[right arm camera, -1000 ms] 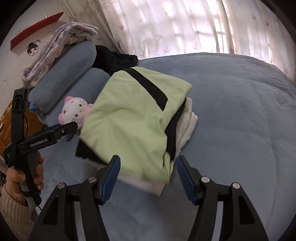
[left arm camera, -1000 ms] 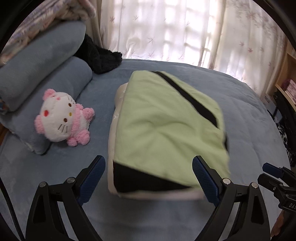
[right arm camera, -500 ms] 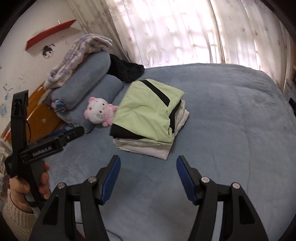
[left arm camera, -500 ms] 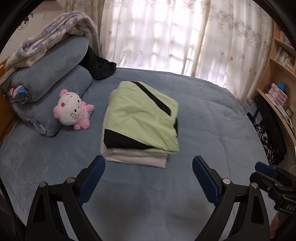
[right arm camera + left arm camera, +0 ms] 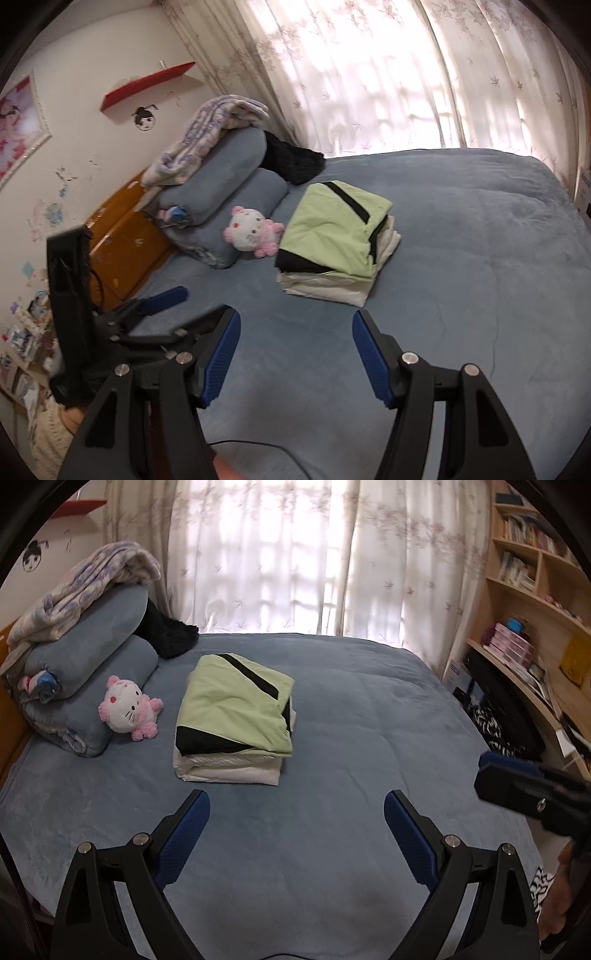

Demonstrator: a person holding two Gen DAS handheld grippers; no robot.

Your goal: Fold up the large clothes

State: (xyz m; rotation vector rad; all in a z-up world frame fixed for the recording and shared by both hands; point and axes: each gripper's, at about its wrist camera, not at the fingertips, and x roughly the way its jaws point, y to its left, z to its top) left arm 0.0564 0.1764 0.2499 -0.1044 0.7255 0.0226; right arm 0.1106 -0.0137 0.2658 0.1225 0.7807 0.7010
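We see the light green garment with black trim (image 5: 236, 705), folded into a compact rectangle on top of a folded white padded layer (image 5: 229, 770), lying on the blue fleece bedspread (image 5: 332, 849) just beside a pink and white plush cat (image 5: 127, 709). Our left gripper (image 5: 297, 825) and right gripper (image 5: 293, 356) both hang well apart from the pile, jaws spread wide and holding nothing. We judge the folding essentially done; at most a neatening of edges is left.
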